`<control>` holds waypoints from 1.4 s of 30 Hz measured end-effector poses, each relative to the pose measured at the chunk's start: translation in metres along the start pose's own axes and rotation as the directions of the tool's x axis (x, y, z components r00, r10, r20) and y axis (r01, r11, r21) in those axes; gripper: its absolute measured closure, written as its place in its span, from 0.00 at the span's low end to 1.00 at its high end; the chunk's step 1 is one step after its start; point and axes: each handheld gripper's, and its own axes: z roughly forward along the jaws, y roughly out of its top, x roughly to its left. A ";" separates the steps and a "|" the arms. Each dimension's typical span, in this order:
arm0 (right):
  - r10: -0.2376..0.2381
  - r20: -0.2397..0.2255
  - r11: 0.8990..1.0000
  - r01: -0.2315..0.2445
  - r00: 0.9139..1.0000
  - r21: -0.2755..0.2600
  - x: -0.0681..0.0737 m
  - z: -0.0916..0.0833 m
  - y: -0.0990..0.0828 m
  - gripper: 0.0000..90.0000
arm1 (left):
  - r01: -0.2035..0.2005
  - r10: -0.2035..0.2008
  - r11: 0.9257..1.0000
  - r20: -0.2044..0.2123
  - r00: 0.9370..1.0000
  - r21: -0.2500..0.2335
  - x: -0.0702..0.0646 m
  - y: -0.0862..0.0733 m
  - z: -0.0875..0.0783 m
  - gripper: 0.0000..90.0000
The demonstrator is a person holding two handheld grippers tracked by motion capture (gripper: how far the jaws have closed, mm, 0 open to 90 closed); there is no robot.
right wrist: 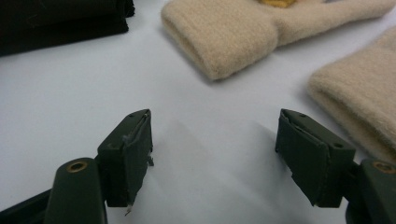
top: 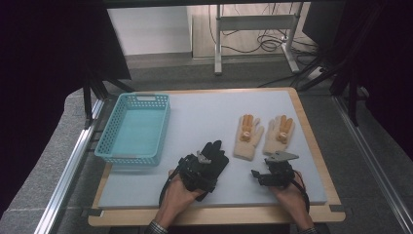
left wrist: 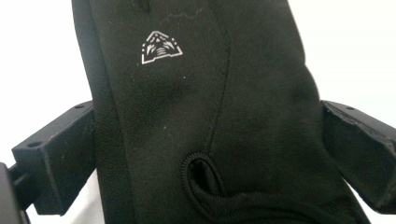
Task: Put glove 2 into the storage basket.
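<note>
A black glove (top: 216, 152) with a small white logo lies flat on the white mat (top: 195, 117), fingers pointing away. My left gripper (top: 205, 161) sits low over its wrist end. In the left gripper view the black glove (left wrist: 205, 93) spans the gap, and the gripper (left wrist: 208, 109) is open, one jaw at each edge of the fabric, which is not bunched. Two beige knit gloves (top: 247, 136) (top: 278, 132) lie side by side to the right. My right gripper (top: 265, 168) is just in front of them. The right gripper (right wrist: 215, 121) is open over bare mat, with the beige cuffs (right wrist: 224, 37) beyond it.
A light blue plastic basket (top: 134, 127) stands at the mat's left side. The mat rests on a wooden board (top: 311, 131) whose edge runs along the right and front. Beyond the table are a desk frame and cables (top: 263, 39) on the floor.
</note>
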 end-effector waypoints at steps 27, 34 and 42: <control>-0.003 0.000 1.000 0.003 1.000 0.001 0.000 0.000 0.000 0.30 | 0.018 -0.017 0.997 0.018 1.000 -0.076 0.024 0.011 -0.034 0.72; -0.004 -0.001 1.000 0.004 1.000 0.002 0.000 0.000 0.000 0.29 | 0.014 -0.016 0.994 -0.020 1.000 -0.111 0.036 0.028 -0.057 0.72; -0.001 -0.002 1.000 0.001 1.000 0.002 0.000 0.000 0.000 0.29 | 0.045 -0.049 0.992 -0.028 0.998 -0.121 0.053 0.041 -0.071 0.72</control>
